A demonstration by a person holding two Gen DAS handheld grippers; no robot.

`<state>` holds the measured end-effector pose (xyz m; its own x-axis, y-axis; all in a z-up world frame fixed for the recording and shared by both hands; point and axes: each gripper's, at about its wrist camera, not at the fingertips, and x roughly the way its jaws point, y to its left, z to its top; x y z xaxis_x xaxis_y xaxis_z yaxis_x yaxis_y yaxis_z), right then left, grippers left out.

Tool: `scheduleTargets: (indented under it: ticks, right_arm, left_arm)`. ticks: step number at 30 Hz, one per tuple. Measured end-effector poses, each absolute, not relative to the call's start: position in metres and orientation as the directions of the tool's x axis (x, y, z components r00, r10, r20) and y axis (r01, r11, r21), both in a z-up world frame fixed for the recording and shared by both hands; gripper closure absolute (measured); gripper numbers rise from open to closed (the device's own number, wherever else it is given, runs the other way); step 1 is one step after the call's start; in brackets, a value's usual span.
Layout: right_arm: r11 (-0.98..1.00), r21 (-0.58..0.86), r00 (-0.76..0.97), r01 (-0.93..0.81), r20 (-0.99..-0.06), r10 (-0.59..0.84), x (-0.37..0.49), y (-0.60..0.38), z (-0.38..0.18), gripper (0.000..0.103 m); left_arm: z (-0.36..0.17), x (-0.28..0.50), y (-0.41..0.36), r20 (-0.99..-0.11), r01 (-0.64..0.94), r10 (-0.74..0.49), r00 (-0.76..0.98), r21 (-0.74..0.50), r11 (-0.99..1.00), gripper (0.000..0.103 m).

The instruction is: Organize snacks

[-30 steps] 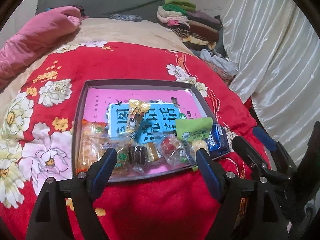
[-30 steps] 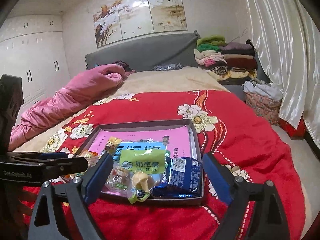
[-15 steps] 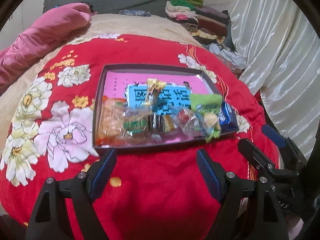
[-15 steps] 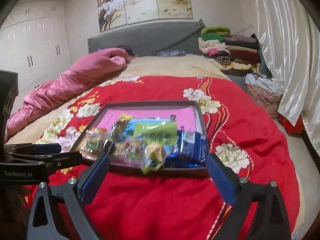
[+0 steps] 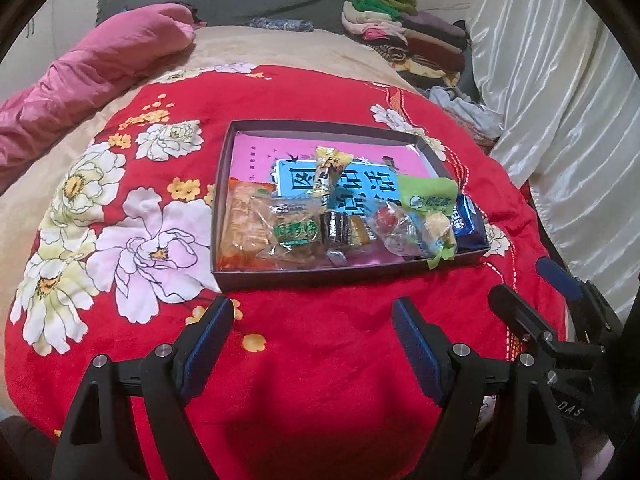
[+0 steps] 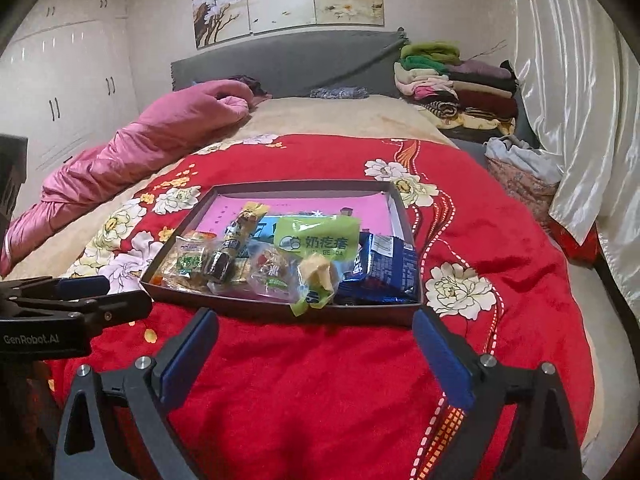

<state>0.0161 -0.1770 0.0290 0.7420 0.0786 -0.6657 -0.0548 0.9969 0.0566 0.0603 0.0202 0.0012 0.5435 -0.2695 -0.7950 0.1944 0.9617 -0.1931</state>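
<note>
Both grippers' jaws spread empty near the shallow dark cardboard tray; its overhanging yellow-green wrapper could snag and spill.

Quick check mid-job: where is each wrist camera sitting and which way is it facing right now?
Left wrist: on the left claw, angled down over the red blanket at the snack tray; its open fingers show, the right claw at the right edge.
Right wrist: on the right claw, looking across the tray to the headboard; left claw at the left edge.
Shared: tray, snacks, blanket.
</note>
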Motion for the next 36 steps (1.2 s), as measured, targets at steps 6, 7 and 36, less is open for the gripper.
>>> scheduleTargets:
  ticks: [6,7,36]
  right_arm:
    - [0.996,0.062,0.732,-0.058,-0.676,0.084,0.017,-0.177,0.026,0.005]
    - [0.996,0.060,0.730,-0.058,-0.678,0.084,0.016,-0.177,0.026,0.004]
    - [0.996,0.053,0.731,-0.077,-0.676,0.093,0.012,-0.170,0.024,0.004]
  left_arm:
    - [-0.002,0.059,0.021,-0.801,0.194,-0.262,0.538,-0.185,0.963,0.021]
    - [-0.003,0.058,0.021,-0.802,0.197,-0.264,0.535,-0.186,0.963,0.021]
    - [-0.008,0.047,0.014,-0.803,0.210,-0.271,0.531,-0.185,0.960,0.021]
